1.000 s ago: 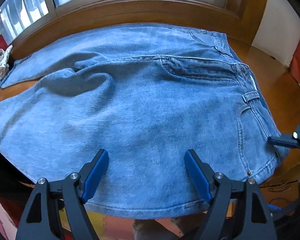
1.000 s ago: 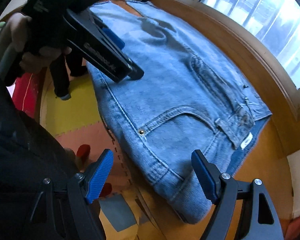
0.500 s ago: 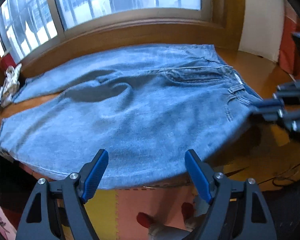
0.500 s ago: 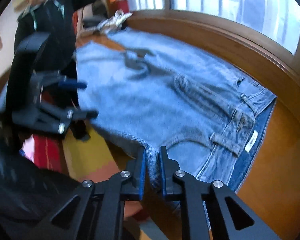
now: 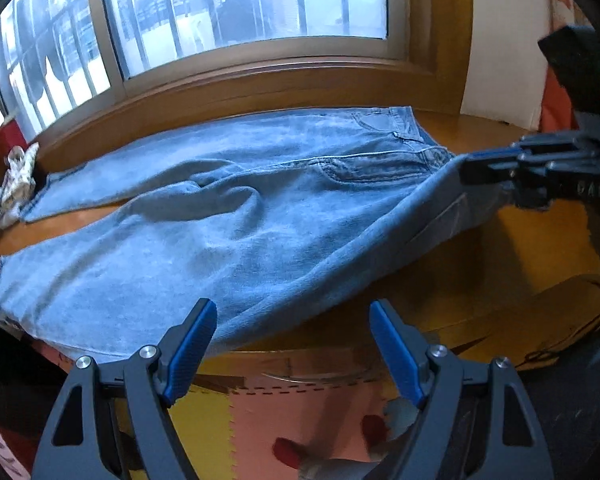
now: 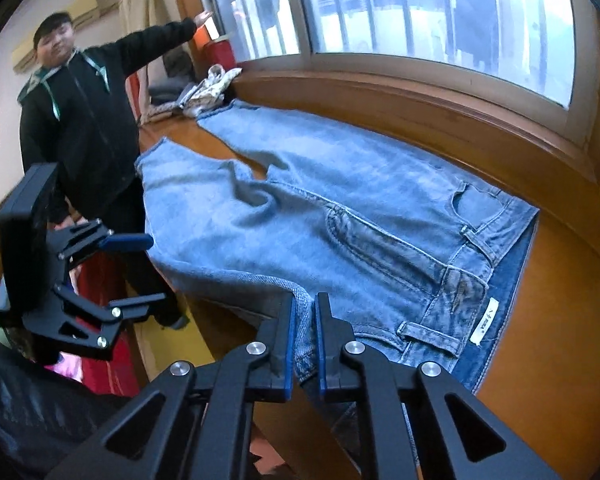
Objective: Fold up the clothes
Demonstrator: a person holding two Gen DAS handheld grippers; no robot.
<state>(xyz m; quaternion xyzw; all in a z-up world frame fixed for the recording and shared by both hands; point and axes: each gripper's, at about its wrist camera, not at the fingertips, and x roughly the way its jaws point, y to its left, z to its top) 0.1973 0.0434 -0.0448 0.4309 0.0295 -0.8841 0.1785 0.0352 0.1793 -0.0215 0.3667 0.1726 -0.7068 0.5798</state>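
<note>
Light blue jeans (image 5: 220, 232) lie spread on a wooden window bench (image 5: 532, 236), waistband to the right. In the right wrist view the jeans (image 6: 300, 208) show a pocket, belt loops and a white label. My right gripper (image 6: 304, 312) is closing, its blue pads pressed on the near waistband corner, which is lifted off the wood. From the left wrist view the right gripper (image 5: 472, 164) holds that corner up at the right. My left gripper (image 5: 292, 344) stands open just off the bench's front edge, nothing between its fingers; this left gripper (image 6: 152, 270) hangs beside the trouser leg.
A person in a black jacket (image 6: 80, 120) stands at the bench's far end, one arm stretched out. A crumpled pale cloth (image 5: 16, 176) lies past the leg hems. Windows back the bench. Yellow and pink foam mats (image 5: 300, 400) cover the floor below.
My right gripper went from open beside the waistband to shut on its corner and lifted it. My left gripper drew back from over the denim to off the bench edge, still open.
</note>
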